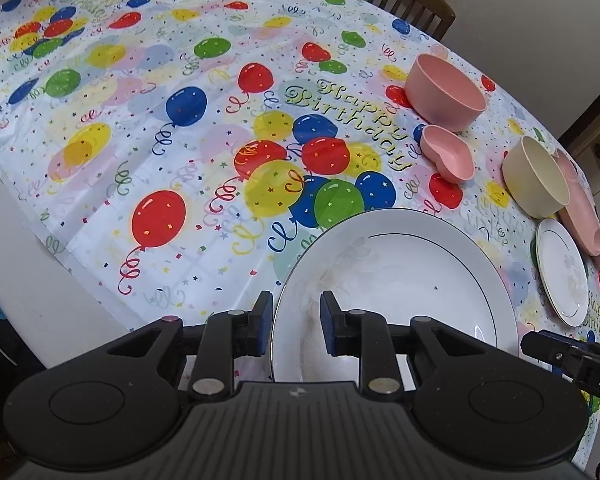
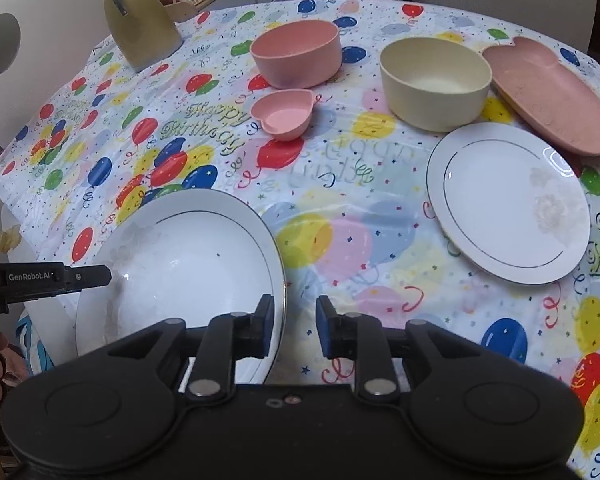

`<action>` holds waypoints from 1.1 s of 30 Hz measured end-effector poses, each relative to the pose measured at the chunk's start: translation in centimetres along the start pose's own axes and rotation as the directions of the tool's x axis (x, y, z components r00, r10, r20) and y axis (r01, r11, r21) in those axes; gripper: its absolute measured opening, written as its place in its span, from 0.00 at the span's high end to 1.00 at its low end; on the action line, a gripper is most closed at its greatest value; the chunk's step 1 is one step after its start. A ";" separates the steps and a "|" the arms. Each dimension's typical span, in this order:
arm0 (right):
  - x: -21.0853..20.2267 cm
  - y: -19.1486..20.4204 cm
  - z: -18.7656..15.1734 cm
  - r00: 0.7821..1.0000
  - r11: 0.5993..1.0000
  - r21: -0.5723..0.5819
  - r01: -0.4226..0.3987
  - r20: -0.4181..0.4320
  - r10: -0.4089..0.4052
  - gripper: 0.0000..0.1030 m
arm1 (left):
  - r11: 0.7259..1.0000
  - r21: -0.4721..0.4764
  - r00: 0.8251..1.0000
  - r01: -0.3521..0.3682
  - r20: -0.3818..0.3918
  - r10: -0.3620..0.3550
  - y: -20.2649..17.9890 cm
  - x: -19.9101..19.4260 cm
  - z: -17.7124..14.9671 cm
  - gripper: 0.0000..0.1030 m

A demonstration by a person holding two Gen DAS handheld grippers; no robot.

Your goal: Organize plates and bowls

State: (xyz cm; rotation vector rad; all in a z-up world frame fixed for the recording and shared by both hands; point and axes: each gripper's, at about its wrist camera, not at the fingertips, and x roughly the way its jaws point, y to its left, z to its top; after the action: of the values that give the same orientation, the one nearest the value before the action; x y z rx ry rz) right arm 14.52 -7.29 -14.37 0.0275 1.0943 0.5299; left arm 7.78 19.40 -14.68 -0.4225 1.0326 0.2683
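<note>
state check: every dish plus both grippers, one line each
large white plate: on the table, both grippers at its rim
small white plate: flat, empty, untouched
pink bowl: upright, empty
heart-shaped pink dish: upright, empty
cream bowl: upright, empty
pink tray: lying apart, unstacked
left gripper: open, straddling the plate's left rim
right gripper: open, straddling the right rim

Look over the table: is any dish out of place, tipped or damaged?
Nothing is tipped or broken. The large white plate overhangs the near table edge, and its centre shows faint brownish smears. The pink animal-shaped tray sits very near the far-right edge.
</note>
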 end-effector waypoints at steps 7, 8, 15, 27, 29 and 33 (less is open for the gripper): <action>-2.2 0.5 -0.6 0.999 1.000 -0.014 -0.009 0.047 0.010 0.65 | 0.999 0.030 0.998 0.018 0.054 -0.019 -1.2 -2.8 -0.8 0.74; -2.6 0.6 -0.6 0.999 1.000 -0.014 -0.013 0.053 0.014 0.65 | 0.999 0.035 0.998 0.026 0.063 -0.028 -1.6 -3.2 -1.0 0.74; -6.3 0.9 -1.6 0.990 0.999 -0.042 -0.018 0.137 0.023 0.56 | 0.994 0.081 0.989 0.079 0.122 -0.089 -4.1 -6.7 -2.4 0.72; -13.8 0.1 -4.5 0.951 0.996 -0.086 -0.004 0.306 0.031 0.36 | 0.975 0.178 0.957 0.131 0.234 -0.171 -9.8 -12.2 -5.6 0.41; -15.1 -0.3 -5.1 0.943 0.996 -0.089 0.002 0.332 0.028 0.31 | 0.969 0.201 0.951 0.145 0.242 -0.192 -11.0 -12.7 -6.2 0.38; -17.2 -1.3 -6.1 0.927 0.996 -0.079 0.027 0.374 0.004 0.19 | 0.956 0.243 0.932 0.167 0.276 -0.233 -13.5 -13.8 -7.4 0.33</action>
State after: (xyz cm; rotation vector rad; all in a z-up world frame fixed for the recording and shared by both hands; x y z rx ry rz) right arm 3.84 -17.09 -3.20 0.0474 0.6974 0.5334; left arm 0.86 3.78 -3.09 -0.2761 0.7008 0.0318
